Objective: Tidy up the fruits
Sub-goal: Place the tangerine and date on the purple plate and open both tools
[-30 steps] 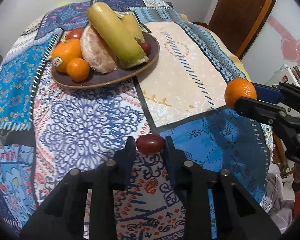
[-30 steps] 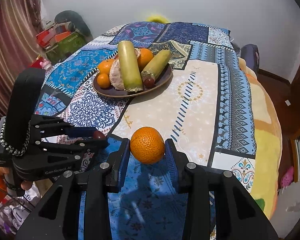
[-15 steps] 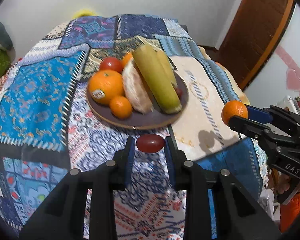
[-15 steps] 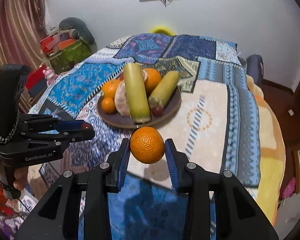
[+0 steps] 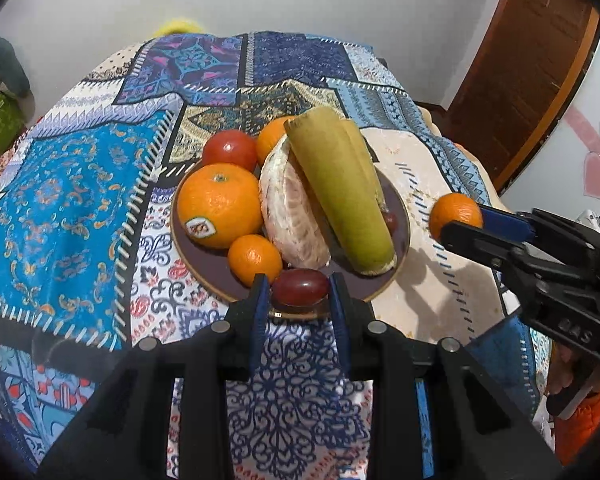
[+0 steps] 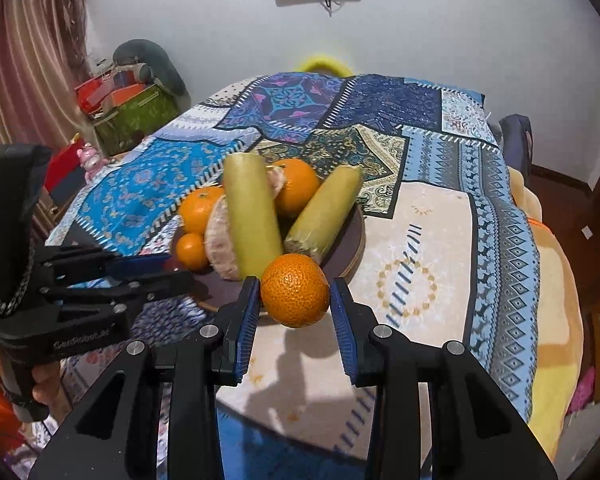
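Observation:
A dark red grape (image 5: 299,287) is pinched in my left gripper (image 5: 299,294), which hovers at the near rim of the dark plate (image 5: 210,277). The plate carries a big stickered orange (image 5: 219,205), a small mandarin (image 5: 255,258), a tomato (image 5: 230,149), a peeled pomelo wedge (image 5: 290,210) and two green-yellow cane pieces (image 5: 340,192). My right gripper (image 6: 295,300) is shut on a mandarin (image 6: 295,290), held in the air just right of the plate (image 6: 356,236). From the left wrist view that mandarin (image 5: 455,210) shows at the right.
A patchwork cloth (image 5: 68,208) covers the round table. A wooden door (image 5: 520,64) stands at the right. Boxes and toys (image 6: 128,108) are stacked by the curtain at the left. The cream patch (image 6: 416,280) lies bare right of the plate. A hand (image 6: 48,388) grips the left handle.
Both grippers have moved forward toward the plate, each still holding its fruit. The plate now looks larger and sits right at the fingertips.

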